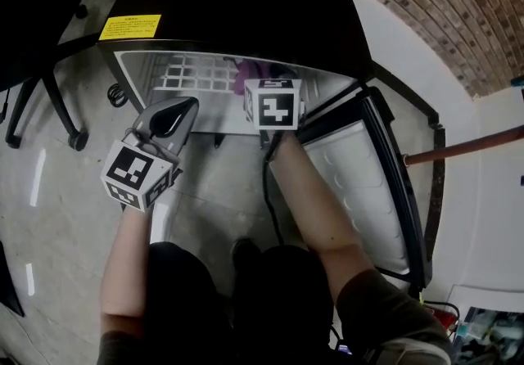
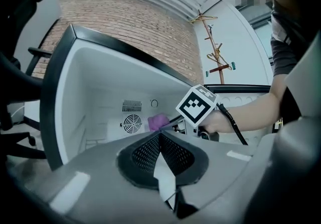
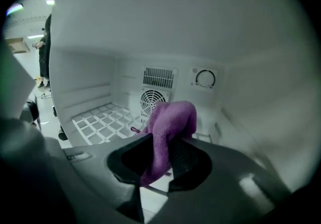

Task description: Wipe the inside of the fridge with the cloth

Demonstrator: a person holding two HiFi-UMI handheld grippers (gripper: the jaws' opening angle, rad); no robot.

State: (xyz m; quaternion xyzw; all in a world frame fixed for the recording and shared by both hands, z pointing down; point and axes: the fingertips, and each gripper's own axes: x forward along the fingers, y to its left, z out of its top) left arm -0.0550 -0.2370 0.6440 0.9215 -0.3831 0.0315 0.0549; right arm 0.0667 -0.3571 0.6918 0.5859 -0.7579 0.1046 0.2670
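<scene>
While right gripper (image 3: 161, 140) clamps fuzzy purple cloth (image 3: 174, 116) inside smooth white fridge (image 3: 165, 32), left gripper (image 2: 160, 134) jaws seem together.

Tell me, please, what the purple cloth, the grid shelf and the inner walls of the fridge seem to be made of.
Cloth: soft, fuzzy textile, probably microfibre or terry; it hangs in limp folds with a matt nap.
Grid shelf: likely white-coated wire, judging by its thin crossing bars; plastic is possible.
Inner walls: smooth moulded white plastic, it seems, with formed ribs and a slight sheen.
</scene>
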